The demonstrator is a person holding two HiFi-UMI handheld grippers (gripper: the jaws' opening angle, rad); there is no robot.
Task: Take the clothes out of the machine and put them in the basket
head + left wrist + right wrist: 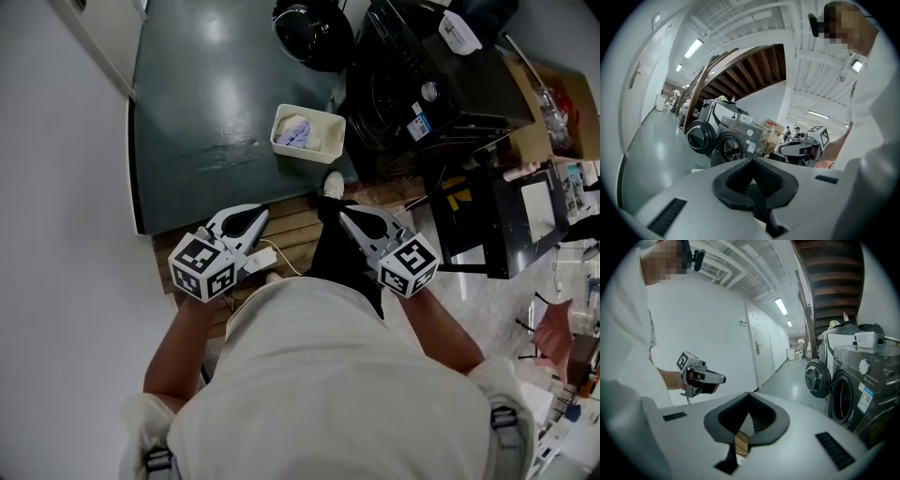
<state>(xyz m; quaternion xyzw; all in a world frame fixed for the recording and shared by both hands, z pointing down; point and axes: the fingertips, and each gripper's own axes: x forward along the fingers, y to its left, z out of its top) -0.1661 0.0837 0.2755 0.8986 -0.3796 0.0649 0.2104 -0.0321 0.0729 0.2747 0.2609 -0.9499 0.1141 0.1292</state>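
The basket (306, 154) is shown only in the head view. The left gripper (257, 218) and right gripper (350, 218) are closed on nothing. Nothing can be made out inside the machine (843, 397).

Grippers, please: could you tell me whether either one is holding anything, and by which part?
Nothing is held: the left gripper and right gripper are both shut and empty.

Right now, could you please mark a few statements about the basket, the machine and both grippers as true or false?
1. The basket already holds pale clothes. True.
2. The machine has its door shut. False: the door stands open.
3. The left gripper has its jaws together on nothing. True.
4. The right gripper carries a garment. False: its jaws are together and empty.
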